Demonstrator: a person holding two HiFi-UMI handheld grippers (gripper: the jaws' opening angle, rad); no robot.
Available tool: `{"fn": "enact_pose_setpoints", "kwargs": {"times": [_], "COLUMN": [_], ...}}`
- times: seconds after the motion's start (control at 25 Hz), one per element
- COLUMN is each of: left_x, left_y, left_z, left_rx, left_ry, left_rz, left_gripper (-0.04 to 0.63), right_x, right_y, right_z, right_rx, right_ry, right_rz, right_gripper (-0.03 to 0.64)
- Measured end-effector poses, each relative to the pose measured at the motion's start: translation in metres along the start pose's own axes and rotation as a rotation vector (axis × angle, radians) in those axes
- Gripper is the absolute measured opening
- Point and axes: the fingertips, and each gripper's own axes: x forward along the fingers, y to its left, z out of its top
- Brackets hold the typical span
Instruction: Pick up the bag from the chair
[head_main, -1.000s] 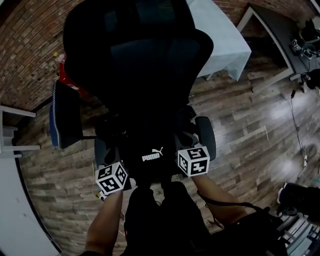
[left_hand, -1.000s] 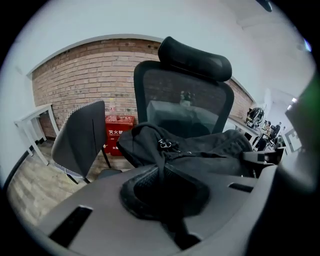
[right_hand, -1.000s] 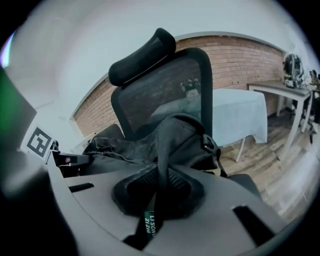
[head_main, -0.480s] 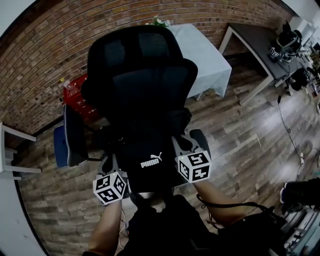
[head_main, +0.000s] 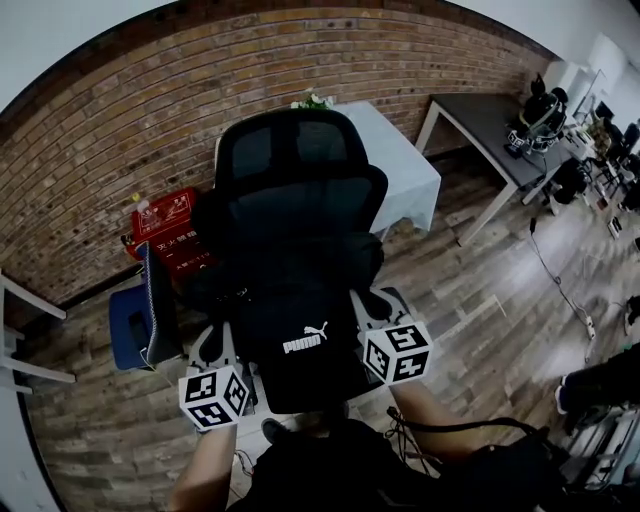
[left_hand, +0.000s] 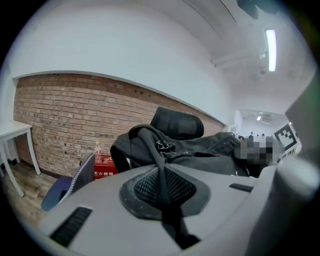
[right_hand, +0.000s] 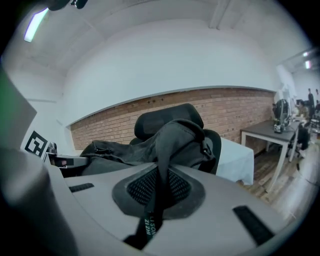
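1. The brick wall ran across the back of the room.
2. The black office chair stood directly before you, its backrest upright.
3. The black bag hung between your two grippers, in front of the chair's backrest. Contact with the seat could not be determined.
4. A table under a white cloth stood behind the chair, to its right.
5. Your left gripper had its jaws pressed together on a bag strap.
6. Your right gripper was likewise clamped on the second strap, which carried small white lettering.
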Motion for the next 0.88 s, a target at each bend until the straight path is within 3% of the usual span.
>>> {"fn": "enact_pose_setpoints", "kwargs": {"times": [0.48,0.88], "left_x": [-0.036,-0.053], "left_y": [-0.003,-0.027], "left_z": [0.052,0.081], "left_rx": [0.071,0.098], "left_ry": [-0.109,-0.162], "left_rz": [-0.081,-0.135], "left_gripper": [0.018,0.018], "right_x": [-0.044,-0.074], "right_y": [0.035,0.031], "right_z": [0.051,0.074], "right_rx": [-0.041,-0.045], "right_ry": [-0.113,-0.177], "right_rz": [-0.048,-0.084], "right_gripper": [0.026,0.026]}}
